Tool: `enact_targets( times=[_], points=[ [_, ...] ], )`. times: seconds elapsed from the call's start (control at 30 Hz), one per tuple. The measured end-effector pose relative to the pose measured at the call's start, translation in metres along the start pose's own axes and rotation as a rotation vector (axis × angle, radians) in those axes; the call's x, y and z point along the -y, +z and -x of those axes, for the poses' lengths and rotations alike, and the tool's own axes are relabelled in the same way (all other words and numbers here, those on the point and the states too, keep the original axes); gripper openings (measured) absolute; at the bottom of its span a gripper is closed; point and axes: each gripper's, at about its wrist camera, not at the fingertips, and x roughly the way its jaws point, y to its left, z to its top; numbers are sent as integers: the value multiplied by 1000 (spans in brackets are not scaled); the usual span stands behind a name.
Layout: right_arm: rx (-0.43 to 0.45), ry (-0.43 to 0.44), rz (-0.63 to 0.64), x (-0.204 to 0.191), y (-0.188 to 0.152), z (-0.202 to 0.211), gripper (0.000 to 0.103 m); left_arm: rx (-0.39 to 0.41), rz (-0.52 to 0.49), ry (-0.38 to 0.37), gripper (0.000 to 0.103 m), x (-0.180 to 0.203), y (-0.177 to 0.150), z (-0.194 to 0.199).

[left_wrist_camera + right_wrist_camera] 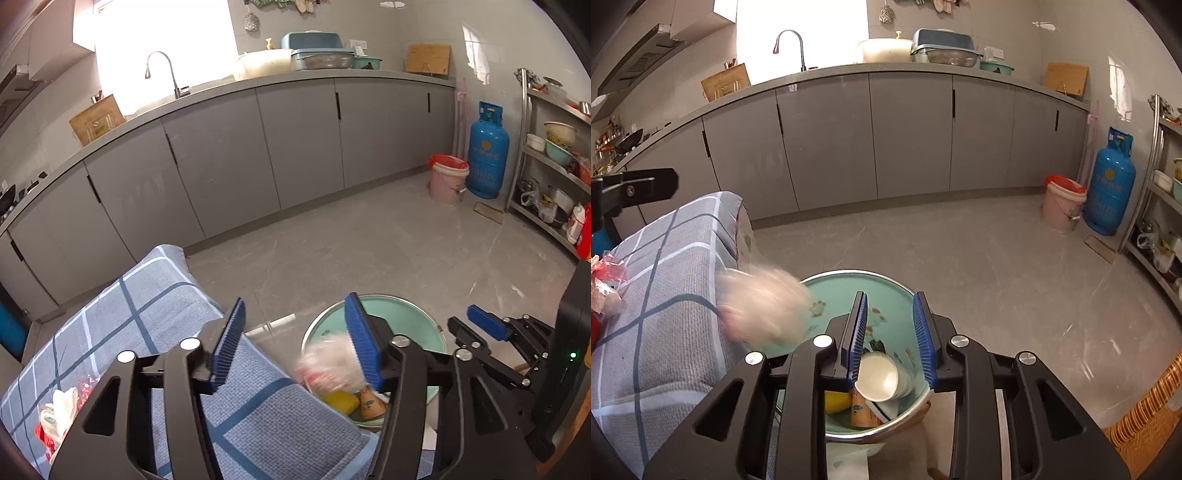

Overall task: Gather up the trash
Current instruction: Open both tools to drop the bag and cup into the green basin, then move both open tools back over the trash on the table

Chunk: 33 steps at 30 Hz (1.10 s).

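We are working in a grey-tiled kitchen beside a blue-checked grey cloth (155,314). Our left gripper (295,343) is standing released; a blurred crumpled pale wrapper (325,362) is dropping at its four o'clock into the mint-green round basin (849,284). Our right gripper (892,332) is hanging parted, a white paper cup (881,380) lying free at six o'clock inside the basin.

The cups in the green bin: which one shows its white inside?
The white paper cup, lying on its side on top, mouth toward the camera. The printed orange cup beneath shows only its outside.
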Motion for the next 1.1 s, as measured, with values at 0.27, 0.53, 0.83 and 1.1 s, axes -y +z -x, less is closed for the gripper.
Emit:
enact_targets(
  times=[0.27,0.53,0.83,1.1],
  points=[
    [6,-12,-3,-5,-6,26,39,14,6,60,72,-20,-13,31],
    [21,36,24,-33,-3,53,45,7,43,109,73,-48,-35,67],
    [25,112,96,-81,-5,76,51,9,81,153,78,-75,-59,101],
    [30,160,167,-122,-5,86,52,-19,131,231,78,-118,-91,123]
  ],
)
